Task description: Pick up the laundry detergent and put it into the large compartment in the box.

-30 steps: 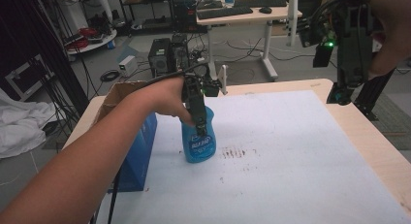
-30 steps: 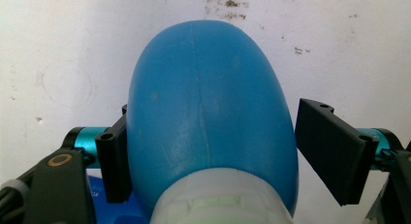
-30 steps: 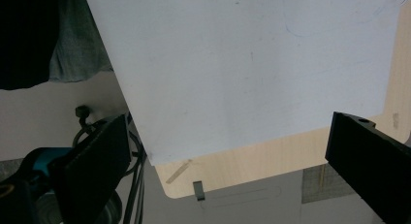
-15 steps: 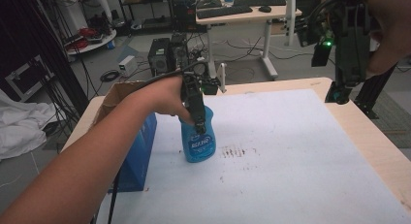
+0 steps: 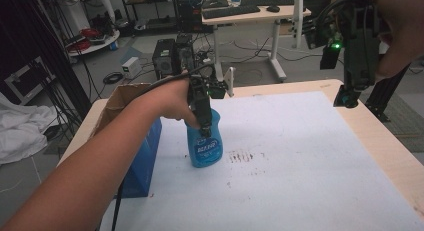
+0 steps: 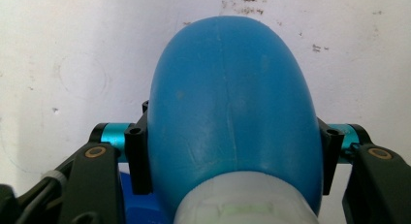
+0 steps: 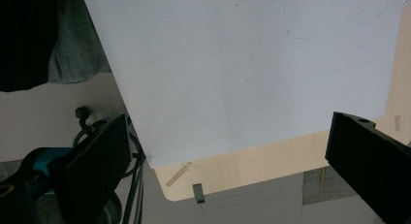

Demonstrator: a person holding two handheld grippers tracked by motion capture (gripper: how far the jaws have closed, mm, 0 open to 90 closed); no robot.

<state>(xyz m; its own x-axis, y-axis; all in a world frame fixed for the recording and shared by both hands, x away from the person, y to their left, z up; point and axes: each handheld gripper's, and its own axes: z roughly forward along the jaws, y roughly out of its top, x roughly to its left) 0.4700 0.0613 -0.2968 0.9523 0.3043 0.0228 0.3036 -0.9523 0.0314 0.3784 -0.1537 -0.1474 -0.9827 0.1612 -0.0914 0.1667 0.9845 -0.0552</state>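
Note:
A blue plastic bottle (image 5: 204, 143) with a white label stands upright on the white mat (image 5: 300, 156), left of the middle. My left gripper (image 5: 202, 122) comes down from above and is shut on the bottle. In the left gripper view the bottle (image 6: 232, 103) bulges between the jaws, which press on both its sides, and its pale neck shows at the bottom edge. My right gripper (image 5: 348, 97) hangs high over the table's far right corner. Its jaws stand wide apart with nothing between them, above the mat (image 7: 242, 64) and the wooden table edge (image 7: 276, 168).
A blue box (image 5: 145, 156) with an open cardboard top stands at the table's left edge, close to my left forearm. Dark smudges (image 5: 245, 156) mark the mat just right of the bottle. Bare wooden table (image 5: 385, 146) borders the mat on the right.
The right gripper has drifted slightly down and to the left. The left gripper and the bottle have stayed where they were.

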